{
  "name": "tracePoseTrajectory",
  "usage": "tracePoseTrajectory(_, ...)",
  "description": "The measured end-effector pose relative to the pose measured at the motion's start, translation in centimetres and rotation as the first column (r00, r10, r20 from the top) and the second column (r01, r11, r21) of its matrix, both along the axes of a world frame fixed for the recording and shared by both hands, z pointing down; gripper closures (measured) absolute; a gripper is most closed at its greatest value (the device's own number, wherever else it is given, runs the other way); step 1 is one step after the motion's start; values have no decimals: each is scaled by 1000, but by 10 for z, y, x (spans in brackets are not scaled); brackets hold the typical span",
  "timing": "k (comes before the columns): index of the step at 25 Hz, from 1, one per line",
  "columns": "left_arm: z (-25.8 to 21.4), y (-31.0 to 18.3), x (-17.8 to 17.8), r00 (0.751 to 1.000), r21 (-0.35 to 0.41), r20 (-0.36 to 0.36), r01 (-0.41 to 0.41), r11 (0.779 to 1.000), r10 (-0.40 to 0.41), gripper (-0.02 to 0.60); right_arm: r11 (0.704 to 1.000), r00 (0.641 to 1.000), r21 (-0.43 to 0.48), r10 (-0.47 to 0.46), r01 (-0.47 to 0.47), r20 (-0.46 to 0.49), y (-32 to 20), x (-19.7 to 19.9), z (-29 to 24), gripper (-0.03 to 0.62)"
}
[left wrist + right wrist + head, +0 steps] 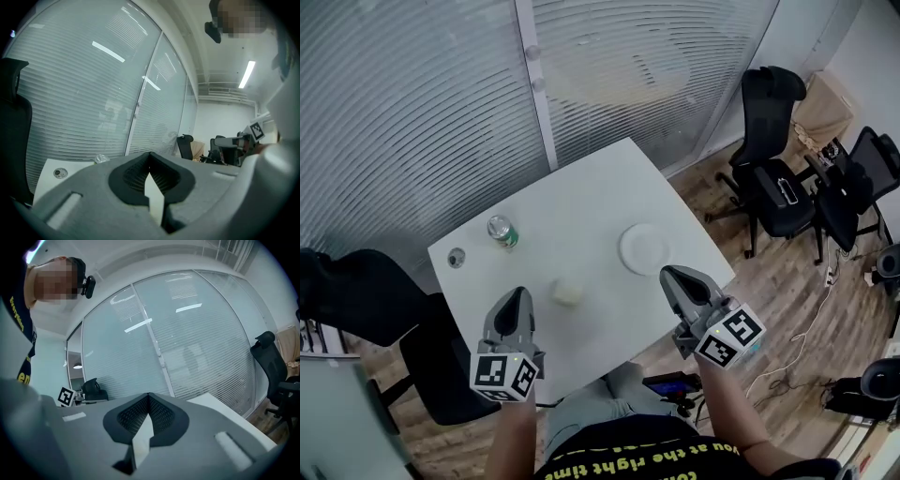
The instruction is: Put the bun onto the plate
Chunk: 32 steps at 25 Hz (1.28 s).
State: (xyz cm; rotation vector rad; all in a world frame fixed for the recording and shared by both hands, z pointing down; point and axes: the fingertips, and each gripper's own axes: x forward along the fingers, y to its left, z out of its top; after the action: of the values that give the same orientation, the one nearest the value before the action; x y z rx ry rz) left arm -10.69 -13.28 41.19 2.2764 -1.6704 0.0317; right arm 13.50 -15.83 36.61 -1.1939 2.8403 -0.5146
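Head view: the left gripper (pixel 518 298) hangs over the near edge of the white table (pixel 581 202), its jaws together and empty, with a drinks can (pixel 501 232) beyond it. The pale bun (pixel 568 293) lies between the grippers, apart from the white plate (pixel 644 248) to its right. It is probably light, soft and easily squashed, so a gentle pinch across its sides seems best. The right gripper (pixel 669 274) is likewise closed on nothing.

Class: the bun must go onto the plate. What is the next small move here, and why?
Probably open the left gripper and ease it toward the bun: it lies untouched on the table, apart from the plate, nearer this gripper, whose jaws are shut and empty.
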Motion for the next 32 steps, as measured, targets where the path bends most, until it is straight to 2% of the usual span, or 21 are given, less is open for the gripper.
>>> tracePoseTrajectory(13,4,8,-22,996,-8,-14,88,996,-88,580,988,988,-40,-150,149,-25,-13,-57,21,588)
tracePoseTrajectory(21,10,16,-40,989,-19,-13,149,989,-150,580,971,971,-67,-233,229,-58,-17,-90,45,588)
tracePoseTrajectory(32,17,19,-61,981,-26,-11,195,980,-196,580,945,949,-112,-313,307,-42,-22,-130,68,588)
